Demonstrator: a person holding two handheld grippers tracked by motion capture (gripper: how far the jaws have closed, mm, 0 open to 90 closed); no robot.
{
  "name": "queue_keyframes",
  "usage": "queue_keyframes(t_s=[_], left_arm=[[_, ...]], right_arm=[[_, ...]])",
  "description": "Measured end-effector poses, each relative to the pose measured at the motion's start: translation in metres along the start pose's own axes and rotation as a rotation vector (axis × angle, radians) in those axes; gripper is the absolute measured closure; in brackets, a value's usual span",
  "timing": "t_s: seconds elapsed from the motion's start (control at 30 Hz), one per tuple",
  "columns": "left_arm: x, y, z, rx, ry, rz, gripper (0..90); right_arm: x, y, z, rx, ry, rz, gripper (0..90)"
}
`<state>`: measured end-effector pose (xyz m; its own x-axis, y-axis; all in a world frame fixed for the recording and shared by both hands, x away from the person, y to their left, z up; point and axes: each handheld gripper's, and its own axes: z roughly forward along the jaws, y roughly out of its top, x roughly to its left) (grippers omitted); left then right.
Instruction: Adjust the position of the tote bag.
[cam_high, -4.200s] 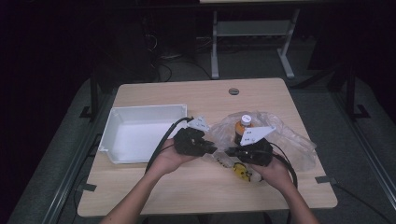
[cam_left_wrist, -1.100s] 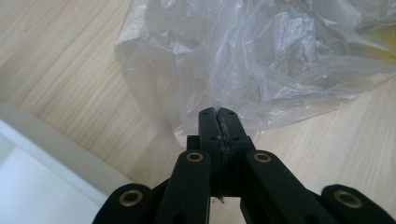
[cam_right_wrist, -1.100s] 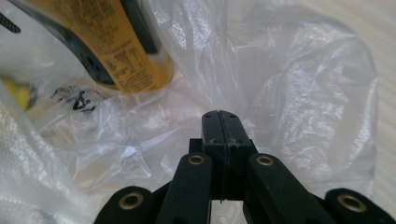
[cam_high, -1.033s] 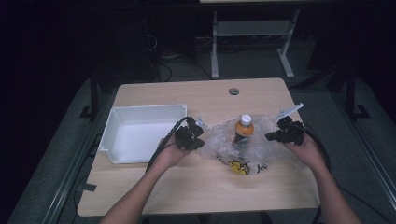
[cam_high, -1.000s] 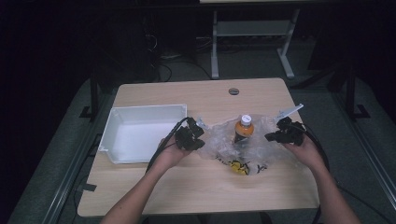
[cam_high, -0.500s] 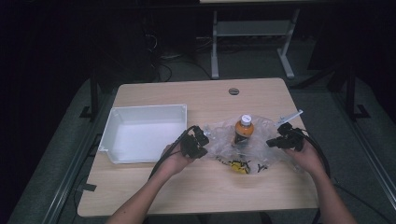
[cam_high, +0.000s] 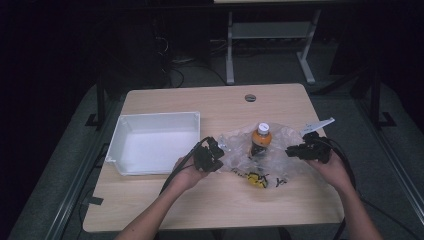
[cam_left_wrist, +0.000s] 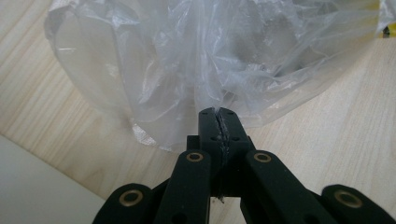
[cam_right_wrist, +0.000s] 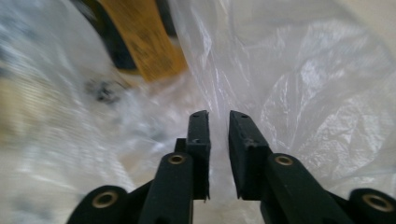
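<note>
A clear plastic bag (cam_high: 237, 152) lies spread on the wooden table. Inside it stand an orange-capped bottle (cam_high: 261, 137) and, nearer me, a small yellow-and-black item (cam_high: 255, 178). My left gripper (cam_high: 219, 151) holds the bag's left edge; in the left gripper view it (cam_left_wrist: 218, 112) is shut on a pinch of the film (cam_left_wrist: 233, 51). My right gripper (cam_high: 291, 151) is at the bag's right side. Its jaws (cam_right_wrist: 218, 114) have just been opening and stand a narrow gap apart, the film (cam_right_wrist: 317, 93) lying loose behind them and the bottle's yellow label (cam_right_wrist: 140, 42) blurred beyond.
A white tray (cam_high: 155, 116) sits on the left of the table, close to my left hand, and its corner (cam_left_wrist: 28, 186) appears in the left gripper view. A white strip (cam_high: 320, 123) lies just beyond the right gripper. A round grommet (cam_high: 250, 97) is near the far edge.
Four seconds ago the grippers were close together at the bag's middle; now they are apart with the bag spread. Over the last second both hands shifted slightly toward the near edge.
</note>
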<state>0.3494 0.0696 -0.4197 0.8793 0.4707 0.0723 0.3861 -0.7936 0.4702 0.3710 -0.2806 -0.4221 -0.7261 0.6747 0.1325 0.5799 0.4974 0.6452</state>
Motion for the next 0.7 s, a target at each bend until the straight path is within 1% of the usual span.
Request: queue_keyframes(t_s=[0.03,0.1,0.13,0.23,0.27,0.3,0.4,0.43,0.53,0.6,0.63,0.7], left_arm=[[0.000,0.000,0.000,0.000,0.001,0.000,90.0],[-0.001,-0.001,-0.001,-0.002,0.003,-0.004,90.0],[0.000,-0.001,-0.001,-0.003,0.002,-0.005,90.0],[0.001,-0.003,-0.001,-0.010,0.004,-0.021,90.0],[0.001,-0.003,-0.001,-0.009,0.005,-0.024,90.0],[0.002,-0.004,-0.002,-0.008,0.006,-0.024,90.0],[0.003,-0.004,-0.002,-0.013,0.011,-0.026,90.0],[0.003,-0.005,-0.003,-0.015,0.012,-0.027,90.0],[0.002,-0.005,-0.003,-0.012,0.013,-0.022,90.0],[0.002,-0.005,-0.003,-0.013,0.012,-0.023,90.0],[0.001,-0.005,-0.003,-0.014,0.012,-0.024,90.0],[0.001,-0.005,-0.004,-0.015,0.011,-0.023,90.0]], right_arm=[[0.002,0.001,-0.006,-0.027,0.003,-0.002,73.7],[0.006,0.001,-0.013,-0.045,0.013,-0.013,70.8],[0.010,0.002,-0.017,-0.057,0.006,-0.023,68.8],[0.018,0.003,-0.027,-0.085,0.007,-0.041,64.6],[0.021,0.004,-0.030,-0.097,0.013,-0.060,63.4],[0.025,0.005,-0.034,-0.111,0.028,-0.071,62.5],[0.035,0.008,-0.040,-0.141,0.048,-0.103,59.4],[0.037,0.008,-0.041,-0.145,0.057,-0.113,58.4],[0.049,0.010,-0.040,-0.163,0.108,-0.144,54.2],[0.058,0.011,-0.037,-0.159,0.145,-0.167,51.4],[0.062,0.012,-0.035,-0.158,0.155,-0.178,50.0],[0.072,0.013,-0.028,-0.153,0.171,-0.213,48.2]])
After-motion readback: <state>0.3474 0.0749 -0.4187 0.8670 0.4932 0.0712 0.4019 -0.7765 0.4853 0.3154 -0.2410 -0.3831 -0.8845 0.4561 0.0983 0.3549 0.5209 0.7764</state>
